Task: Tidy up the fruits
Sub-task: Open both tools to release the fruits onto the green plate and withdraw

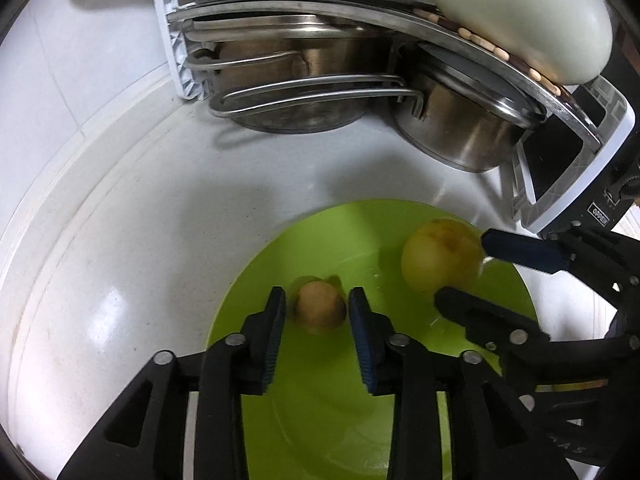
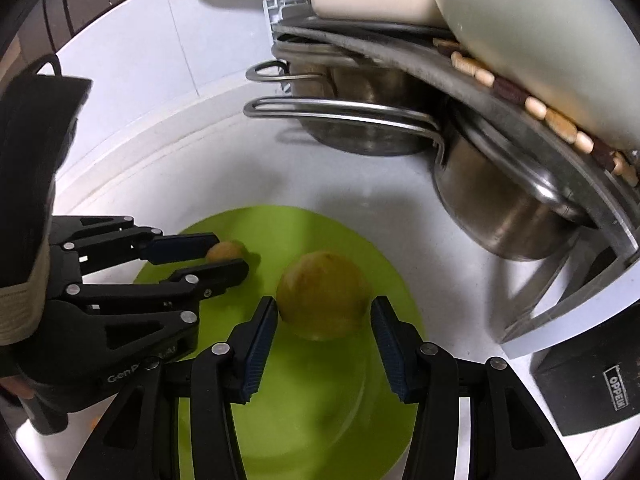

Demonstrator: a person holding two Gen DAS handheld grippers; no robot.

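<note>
Steel pots under dish rack

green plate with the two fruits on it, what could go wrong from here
1. The small fruit and large fruit are round and look free between open pads on the smooth green plate; either could roll off.
2. The left gripper and right gripper work close together; their fingers could collide.
3. The steel pots stand close behind the plate.
</note>
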